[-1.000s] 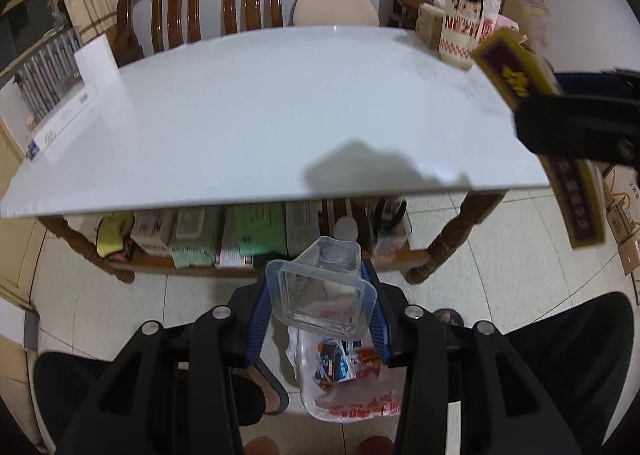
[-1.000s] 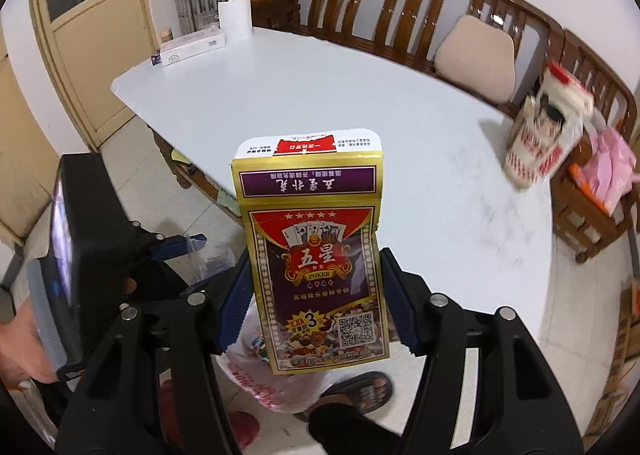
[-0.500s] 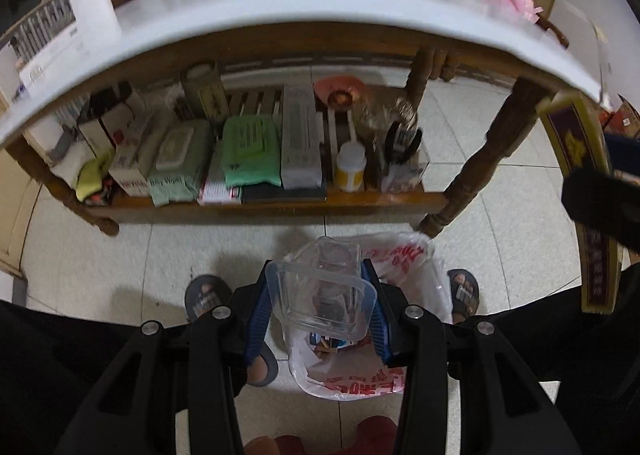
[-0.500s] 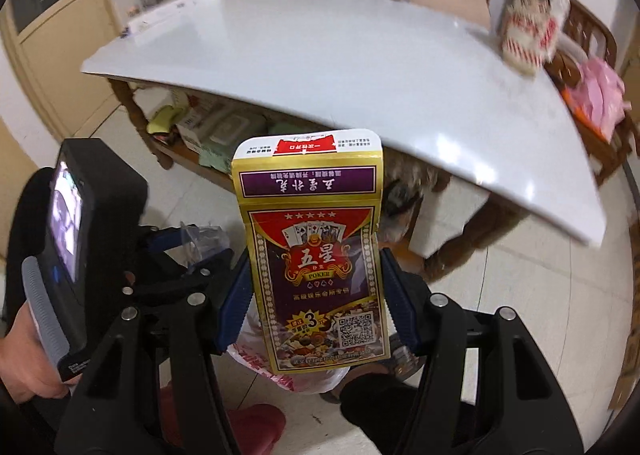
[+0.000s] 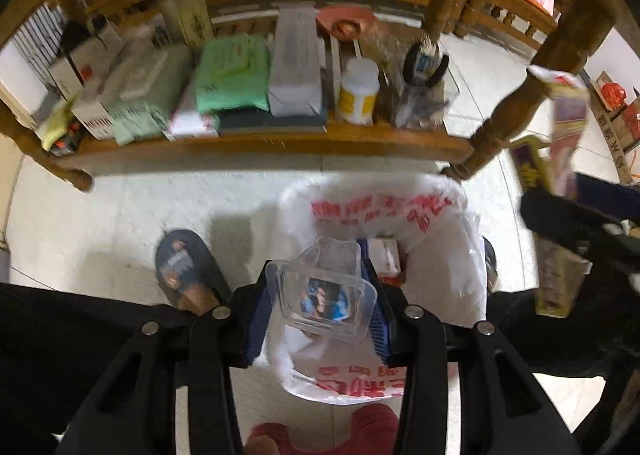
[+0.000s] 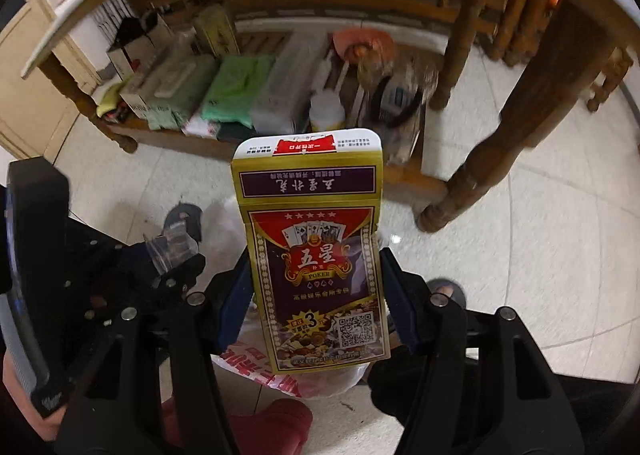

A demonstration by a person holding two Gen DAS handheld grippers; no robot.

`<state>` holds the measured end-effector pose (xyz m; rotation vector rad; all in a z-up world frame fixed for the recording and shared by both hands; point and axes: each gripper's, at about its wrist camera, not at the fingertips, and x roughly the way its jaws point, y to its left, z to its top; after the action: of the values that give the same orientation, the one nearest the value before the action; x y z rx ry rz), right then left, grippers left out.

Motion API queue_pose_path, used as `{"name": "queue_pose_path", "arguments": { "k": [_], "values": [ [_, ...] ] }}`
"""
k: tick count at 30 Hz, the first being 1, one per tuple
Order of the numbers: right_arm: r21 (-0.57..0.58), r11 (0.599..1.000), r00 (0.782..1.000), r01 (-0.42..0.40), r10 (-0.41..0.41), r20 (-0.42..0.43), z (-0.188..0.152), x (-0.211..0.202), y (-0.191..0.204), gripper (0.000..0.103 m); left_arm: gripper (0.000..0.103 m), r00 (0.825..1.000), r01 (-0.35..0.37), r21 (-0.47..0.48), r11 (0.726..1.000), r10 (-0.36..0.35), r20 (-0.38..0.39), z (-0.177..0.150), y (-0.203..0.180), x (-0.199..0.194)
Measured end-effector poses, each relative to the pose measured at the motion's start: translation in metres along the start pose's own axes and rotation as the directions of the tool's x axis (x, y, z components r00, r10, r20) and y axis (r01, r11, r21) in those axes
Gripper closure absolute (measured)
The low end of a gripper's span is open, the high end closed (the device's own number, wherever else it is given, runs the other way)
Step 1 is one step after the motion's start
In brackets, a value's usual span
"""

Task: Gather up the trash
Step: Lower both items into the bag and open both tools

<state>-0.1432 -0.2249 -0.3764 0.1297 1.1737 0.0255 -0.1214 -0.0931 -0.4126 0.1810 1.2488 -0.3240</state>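
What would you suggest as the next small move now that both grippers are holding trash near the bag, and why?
Probably open the left gripper and let the clear plastic cup fall: it sits directly over the open mouth of the white bag on the floor. The right gripper, holding the card box, looks off to the bag's side and should shift over first.

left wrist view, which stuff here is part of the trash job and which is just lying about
Part of the job:
clear plastic tray in left gripper
playing card box in right gripper
white plastic bag

Just lying about:
green pack
white bottle
slippers
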Motion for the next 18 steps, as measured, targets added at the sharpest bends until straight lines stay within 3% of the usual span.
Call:
{"name": "queue_pose_path", "arguments": {
  "k": [8, 18],
  "values": [
    [0.06, 0.998, 0.997, -0.005, 0.01, -0.082, -0.01, 0.051, -0.007, 0.044, 0.062, 0.999, 0.018, -0.017, 1.0, -0.019, -0.051, -0.007, -0.006, 0.033],
    [0.075, 0.997, 0.991, -0.015, 0.025, -0.134, -0.013, 0.076, -0.008, 0.043, 0.062, 0.995, 0.028, -0.019, 0.999, -0.029, -0.095, -0.017, -0.008, 0.054]
  ]
}}
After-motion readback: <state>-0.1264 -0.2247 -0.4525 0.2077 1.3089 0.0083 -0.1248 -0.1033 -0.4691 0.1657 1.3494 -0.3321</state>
